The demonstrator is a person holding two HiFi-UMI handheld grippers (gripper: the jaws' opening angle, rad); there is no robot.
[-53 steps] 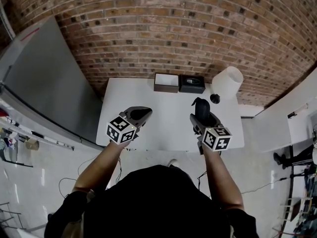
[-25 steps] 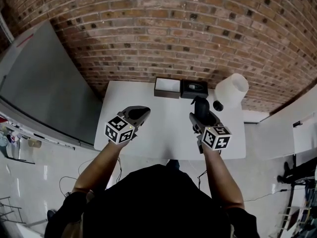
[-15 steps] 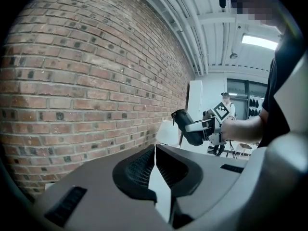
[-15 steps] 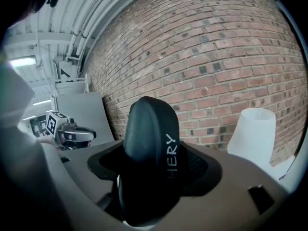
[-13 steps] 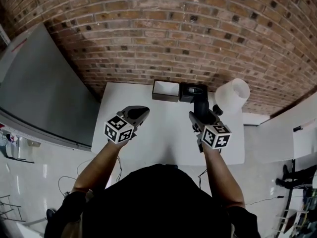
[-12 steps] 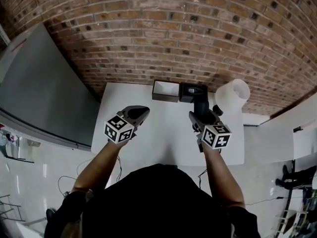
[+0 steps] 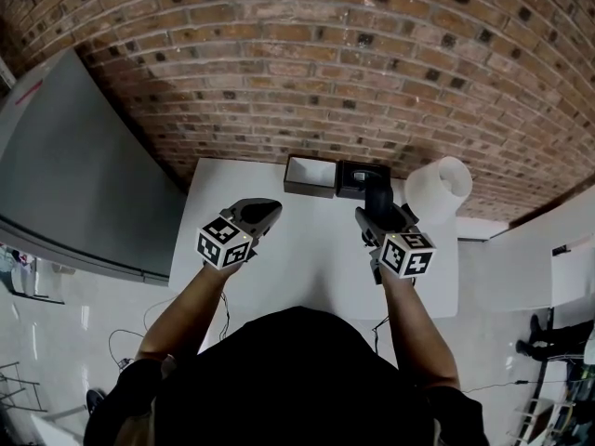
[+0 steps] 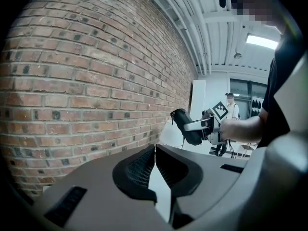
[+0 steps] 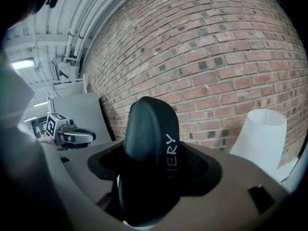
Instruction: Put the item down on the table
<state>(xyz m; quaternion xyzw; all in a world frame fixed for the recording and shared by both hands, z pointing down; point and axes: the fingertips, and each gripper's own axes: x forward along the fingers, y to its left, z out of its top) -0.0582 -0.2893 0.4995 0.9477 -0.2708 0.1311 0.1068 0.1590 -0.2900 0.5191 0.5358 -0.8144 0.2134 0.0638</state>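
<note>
A: Where does your head camera look?
B: Steeply down from above onto the white table (image 7: 307, 249), with the brick wall (image 7: 325, 63) beyond.
A: And the gripper cameras?
B: Close behind my jaws, level, facing that wall. The left view catches my right gripper (image 8: 192, 126); the right view catches my left gripper (image 9: 90, 137).
</note>
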